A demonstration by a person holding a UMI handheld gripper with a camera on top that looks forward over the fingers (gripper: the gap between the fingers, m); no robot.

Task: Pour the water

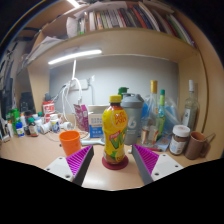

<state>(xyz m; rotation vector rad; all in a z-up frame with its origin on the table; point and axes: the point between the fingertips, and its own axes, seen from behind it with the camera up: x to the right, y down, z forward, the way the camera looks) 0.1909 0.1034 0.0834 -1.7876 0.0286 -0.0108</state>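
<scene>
A yellow juice bottle (115, 128) with a red cap and green lettering stands upright on a dark red coaster (115, 162) on the pale desk (35, 150). It is just ahead of my gripper (113, 166) and partly between the fingertips, with a gap at each side. My gripper is open; the purple pads (80, 163) flank the coaster and hold nothing. An orange cup (70, 141) stands to the left of the bottle, a little further back.
A grey flask (132, 118), glass bottles (158, 112) and jars (180, 138) crowd the desk behind and right of the bottle. Small bottles (22, 126) and cables lie at the left. A lit bookshelf (120, 22) hangs above.
</scene>
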